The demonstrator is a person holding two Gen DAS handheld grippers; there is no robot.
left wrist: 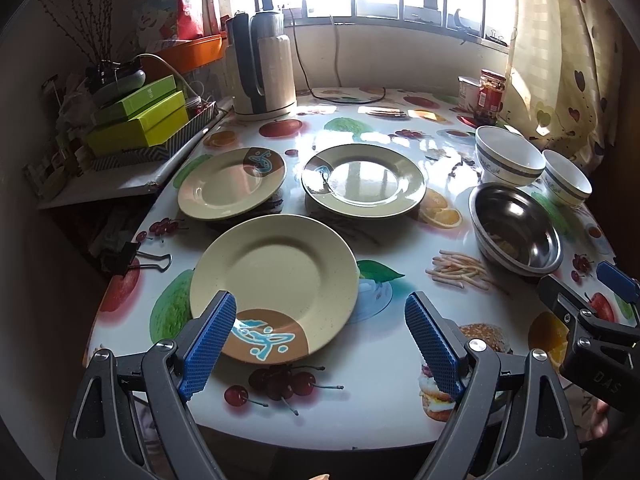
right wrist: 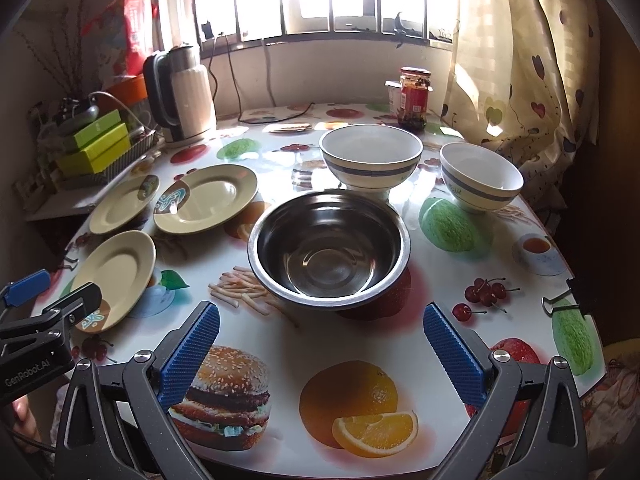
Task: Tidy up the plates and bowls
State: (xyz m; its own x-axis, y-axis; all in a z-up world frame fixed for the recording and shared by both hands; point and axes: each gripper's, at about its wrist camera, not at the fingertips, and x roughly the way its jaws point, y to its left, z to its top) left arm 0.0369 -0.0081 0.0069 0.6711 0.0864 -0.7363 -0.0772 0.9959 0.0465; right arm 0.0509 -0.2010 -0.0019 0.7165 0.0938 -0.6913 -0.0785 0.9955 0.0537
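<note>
Three beige plates with brown and blue marks lie apart on the table: a near plate (left wrist: 276, 280), a far left plate (left wrist: 230, 184) and a far middle plate (left wrist: 362, 180). To their right stand a steel bowl (right wrist: 330, 248) and two white bowls with blue bands, one large (right wrist: 372, 160) and one smaller (right wrist: 480, 178). My left gripper (left wrist: 320, 336) is open, hanging just above the near plate's front edge. My right gripper (right wrist: 320, 348) is open in front of the steel bowl, holding nothing. It also shows in the left wrist view as the right gripper (left wrist: 580, 300).
A white kettle (left wrist: 266, 72) with its cord stands at the table's back left. Jars (right wrist: 414, 98) stand at the back near the curtain (right wrist: 528, 60). Green boxes (left wrist: 140, 116) are stacked on a side shelf. Binder clips (left wrist: 136, 258) grip the fruit-print tablecloth (right wrist: 360, 360) at the edges.
</note>
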